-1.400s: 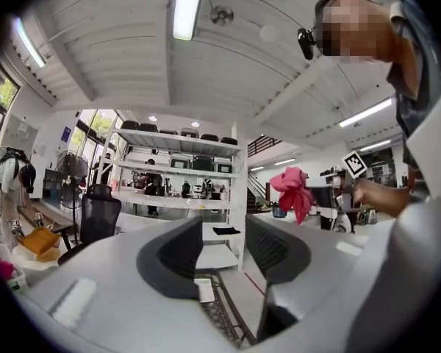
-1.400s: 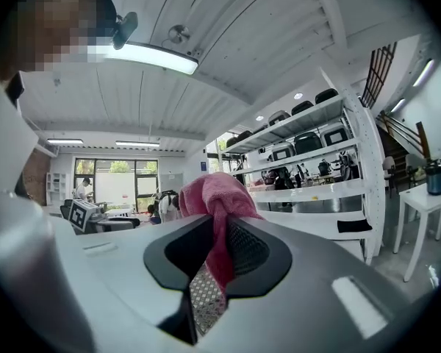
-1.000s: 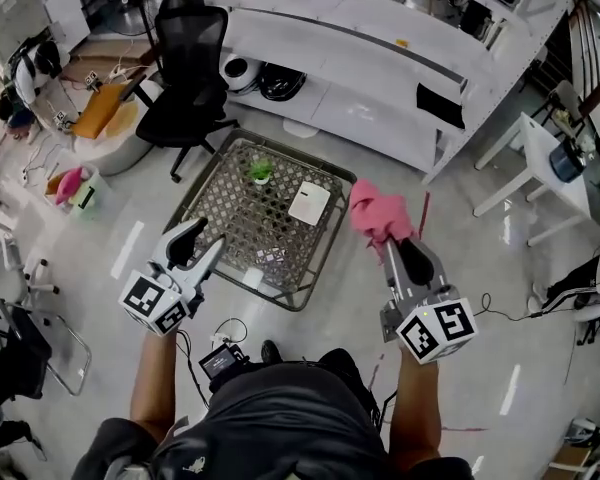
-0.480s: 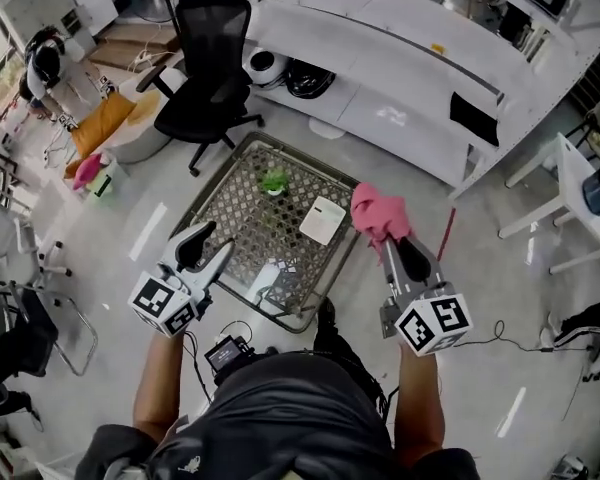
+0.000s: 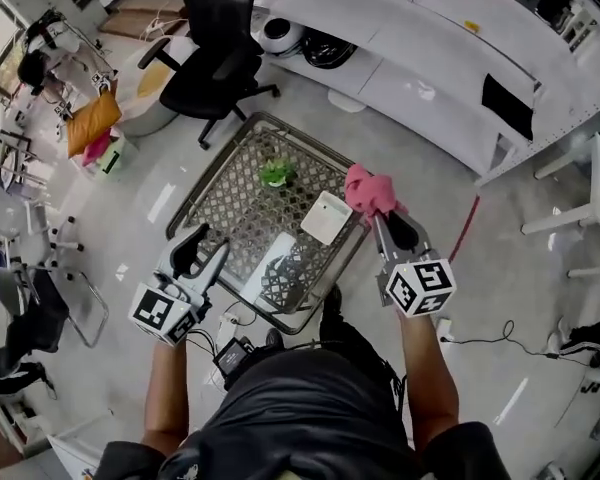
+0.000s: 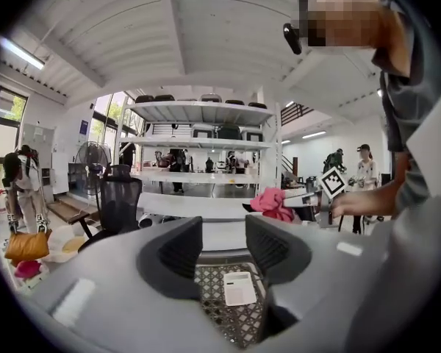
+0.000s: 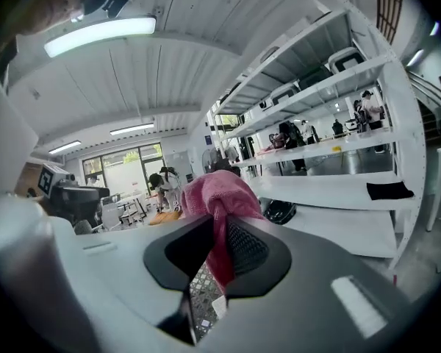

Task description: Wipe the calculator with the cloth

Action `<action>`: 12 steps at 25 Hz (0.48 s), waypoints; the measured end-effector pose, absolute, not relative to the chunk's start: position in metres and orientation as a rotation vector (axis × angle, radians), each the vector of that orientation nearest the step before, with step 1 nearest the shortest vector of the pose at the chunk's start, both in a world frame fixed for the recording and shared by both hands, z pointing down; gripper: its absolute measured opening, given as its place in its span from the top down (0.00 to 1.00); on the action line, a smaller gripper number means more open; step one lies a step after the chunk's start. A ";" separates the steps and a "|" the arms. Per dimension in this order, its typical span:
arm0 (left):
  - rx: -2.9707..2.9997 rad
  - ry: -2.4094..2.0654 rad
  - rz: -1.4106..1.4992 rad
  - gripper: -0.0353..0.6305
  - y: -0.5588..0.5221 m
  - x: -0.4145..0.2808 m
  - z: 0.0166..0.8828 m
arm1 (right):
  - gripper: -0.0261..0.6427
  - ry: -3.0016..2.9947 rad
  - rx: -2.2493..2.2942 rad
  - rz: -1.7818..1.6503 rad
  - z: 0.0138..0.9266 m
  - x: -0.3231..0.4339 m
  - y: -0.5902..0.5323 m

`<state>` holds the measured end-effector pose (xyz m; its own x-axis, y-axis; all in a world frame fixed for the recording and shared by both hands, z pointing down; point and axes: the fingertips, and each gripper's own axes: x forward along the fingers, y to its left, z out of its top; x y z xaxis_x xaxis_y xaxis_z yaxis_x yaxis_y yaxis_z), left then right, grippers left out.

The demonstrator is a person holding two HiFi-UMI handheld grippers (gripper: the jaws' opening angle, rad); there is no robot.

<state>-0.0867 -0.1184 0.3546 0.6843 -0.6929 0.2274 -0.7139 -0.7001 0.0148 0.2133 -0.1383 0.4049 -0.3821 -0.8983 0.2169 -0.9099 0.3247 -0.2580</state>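
A white calculator (image 5: pixel 327 218) lies flat on the right part of a low lattice-top table (image 5: pixel 230 183); it also shows between the left jaws as the calculator (image 6: pixel 239 288). My right gripper (image 5: pixel 382 218) is shut on a pink cloth (image 5: pixel 368 190), which bunches beyond its tips just right of the calculator, above the table's right edge. In the right gripper view the cloth (image 7: pixel 219 197) hangs pinched between the pads. My left gripper (image 5: pixel 202 248) stands open and holds nothing, over the table's near-left edge. From the left gripper (image 6: pixel 219 247) I see the cloth (image 6: pixel 273 203) at the right.
A small green plant (image 5: pixel 273 173) stands on the table behind the calculator. A black office chair (image 5: pixel 215 63) and a long white counter (image 5: pixel 420 58) lie beyond. A cable and small device (image 5: pixel 230 353) rest on the floor by the person's feet.
Both grippers have come down and forward toward the table. The cloth now sits close beside the calculator, and the left gripper is over the table's near-left edge.
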 end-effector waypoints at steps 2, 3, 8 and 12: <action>2.748 -1.206 0.329 0.62 -0.119 -0.093 0.365 | 0.88 -2.511 1.682 0.576 0.440 0.209 -0.158; 2.719 -1.222 0.321 0.62 -0.120 -0.094 0.369 | 0.88 -2.500 1.663 0.601 0.459 0.207 -0.168; 2.602 -1.290 0.236 0.62 -0.125 -0.105 0.402 | 0.88 -2.387 1.566 0.725 0.570 0.192 -0.206; 2.459 -1.333 0.275 0.62 -0.122 -0.123 0.443 | 0.88 -2.291 1.475 0.841 0.650 0.170 -0.227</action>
<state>-0.1230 -0.1219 0.4426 0.5439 -0.7754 0.3208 -0.8391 -0.5083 0.1938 0.1701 -0.2274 0.6497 -0.4345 -0.7291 0.5288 -0.8980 0.3058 -0.3163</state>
